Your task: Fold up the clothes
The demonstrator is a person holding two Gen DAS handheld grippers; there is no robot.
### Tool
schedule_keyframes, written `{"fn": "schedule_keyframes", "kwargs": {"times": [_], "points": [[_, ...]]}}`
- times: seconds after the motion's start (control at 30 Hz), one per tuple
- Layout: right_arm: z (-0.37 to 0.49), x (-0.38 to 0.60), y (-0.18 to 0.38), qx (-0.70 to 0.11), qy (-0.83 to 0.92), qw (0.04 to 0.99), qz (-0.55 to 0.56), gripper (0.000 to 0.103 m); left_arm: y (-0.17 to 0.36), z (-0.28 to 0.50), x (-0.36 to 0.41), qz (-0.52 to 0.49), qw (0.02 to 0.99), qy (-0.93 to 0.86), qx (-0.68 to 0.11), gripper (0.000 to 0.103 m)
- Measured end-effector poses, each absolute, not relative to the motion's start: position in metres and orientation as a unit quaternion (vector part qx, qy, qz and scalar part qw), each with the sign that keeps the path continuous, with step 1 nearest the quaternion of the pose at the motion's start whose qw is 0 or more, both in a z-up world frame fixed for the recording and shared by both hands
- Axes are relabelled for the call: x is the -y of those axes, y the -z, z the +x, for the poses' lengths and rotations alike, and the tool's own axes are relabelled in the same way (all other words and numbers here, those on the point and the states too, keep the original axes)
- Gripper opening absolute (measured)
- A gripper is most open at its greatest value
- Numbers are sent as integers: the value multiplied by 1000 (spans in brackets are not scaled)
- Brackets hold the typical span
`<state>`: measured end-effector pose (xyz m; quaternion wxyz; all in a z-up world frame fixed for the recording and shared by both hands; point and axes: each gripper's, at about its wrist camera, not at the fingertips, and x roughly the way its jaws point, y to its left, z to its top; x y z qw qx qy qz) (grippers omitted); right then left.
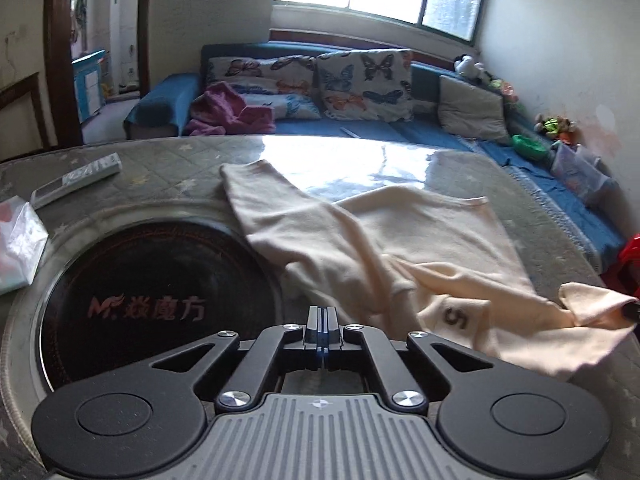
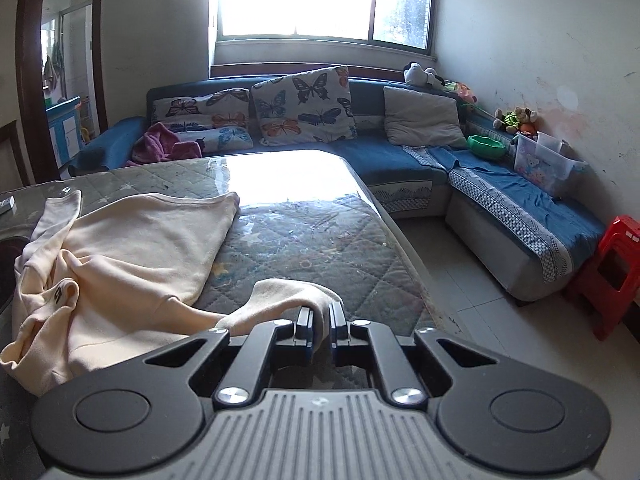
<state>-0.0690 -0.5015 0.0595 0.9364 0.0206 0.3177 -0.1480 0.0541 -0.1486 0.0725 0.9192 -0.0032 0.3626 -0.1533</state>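
A cream sweatshirt (image 1: 360, 240) lies rumpled on the glass-topped table (image 1: 160, 160), one sleeve stretched toward the far left and a neck label showing. My left gripper (image 1: 321, 318) is shut with nothing between its fingers, just short of the garment's near edge and over the black round plate (image 1: 160, 280). In the right wrist view the sweatshirt (image 2: 140, 240) spreads to the left, and my right gripper (image 2: 320, 320) is shut on the end of its other sleeve (image 2: 280, 292) near the table's right edge. That pinched sleeve end (image 1: 592, 304) also shows at the far right of the left wrist view.
A white remote control (image 1: 76, 180) and a plastic bag (image 1: 20, 240) lie at the table's left. A blue corner sofa (image 2: 400, 152) with butterfly cushions runs behind and to the right. A red stool (image 2: 612, 272) stands on the tiled floor (image 2: 480, 312) beside the table.
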Motion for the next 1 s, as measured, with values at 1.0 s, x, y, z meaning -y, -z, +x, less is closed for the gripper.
{"fn": "schedule_keyframes", "kwargs": {"times": [1.0], "points": [[-86, 512, -48, -319, 157, 934, 36, 5, -76, 7, 111, -44, 920, 156, -357, 7]]}}
